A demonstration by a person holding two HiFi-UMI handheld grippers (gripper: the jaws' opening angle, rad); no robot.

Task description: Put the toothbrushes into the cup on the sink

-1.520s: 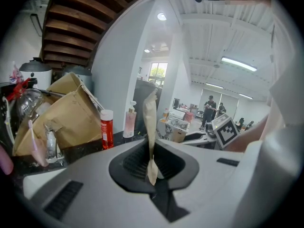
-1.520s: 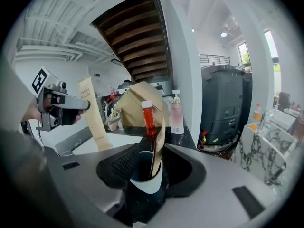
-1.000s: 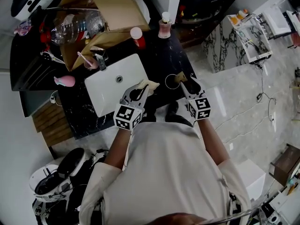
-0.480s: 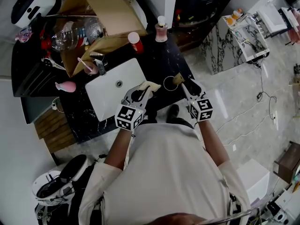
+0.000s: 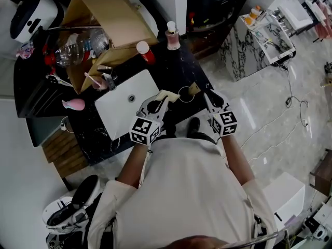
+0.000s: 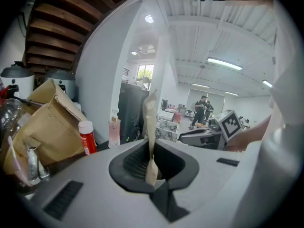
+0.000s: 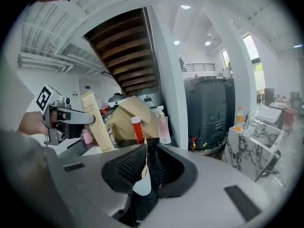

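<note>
Reaching both hands forward over the dark stone surface (image 5: 177, 69), pointed slightly downward. Clamping the left gripper (image 5: 157, 102) narrowly on one flat beige toothbrush packet (image 6: 150, 122), upright beside the white sink basin (image 5: 119, 105). Having just closed the right gripper (image 5: 206, 94) onto a second tan packet (image 7: 142, 180), near one clear round cup (image 5: 184, 94). Behind: one red-capped bottle (image 5: 144, 52), one pink bottle (image 5: 172, 36), one brown cardboard box (image 5: 111, 14).

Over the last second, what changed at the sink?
The right gripper has just been closing its jaws, which now pinch the beige packet by the cup. The left gripper kept its grip on the toothbrush box, and the things around the sink stayed put.
</note>
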